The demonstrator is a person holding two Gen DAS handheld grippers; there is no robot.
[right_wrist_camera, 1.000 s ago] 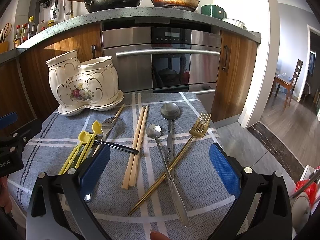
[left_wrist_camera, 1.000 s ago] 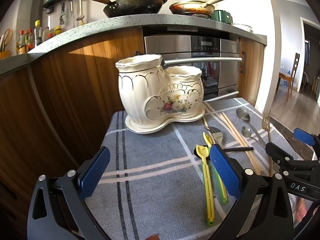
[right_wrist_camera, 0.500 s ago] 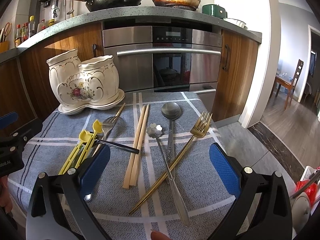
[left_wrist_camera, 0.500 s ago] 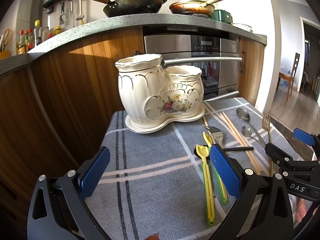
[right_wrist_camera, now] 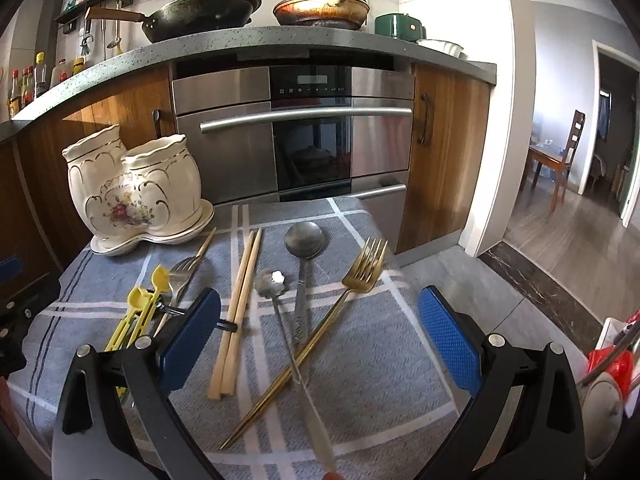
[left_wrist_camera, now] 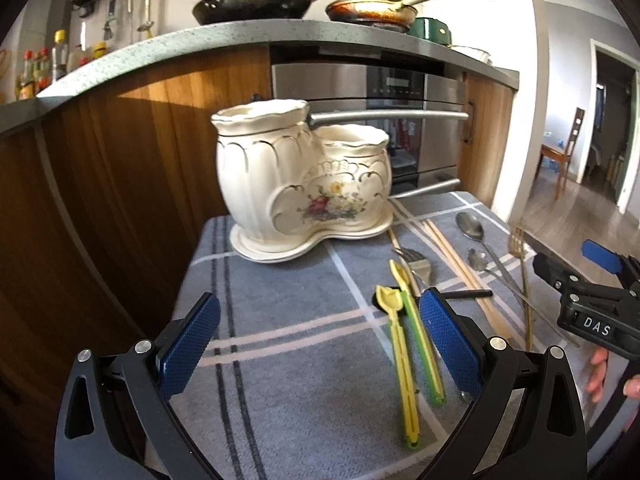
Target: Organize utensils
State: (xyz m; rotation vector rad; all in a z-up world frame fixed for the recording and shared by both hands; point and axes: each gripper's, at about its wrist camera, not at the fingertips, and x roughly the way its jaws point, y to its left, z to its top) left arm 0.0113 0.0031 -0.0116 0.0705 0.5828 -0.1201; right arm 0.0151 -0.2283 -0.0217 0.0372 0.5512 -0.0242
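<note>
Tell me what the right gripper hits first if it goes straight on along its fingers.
Probably the cutlery on the cloth: the right gripper, jaws open, points down at the crossed gold fork and small silver spoon. Which one comes first is unclear from this view.

Left tool [left_wrist_camera: 318,344] and right tool [right_wrist_camera: 318,338] both gape wide, empty.

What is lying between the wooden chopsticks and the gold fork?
Two silver spoons lie between the chopsticks and the gold fork: a small flower-shaped spoon and a big round spoon. The right wrist view shows it best.
</note>
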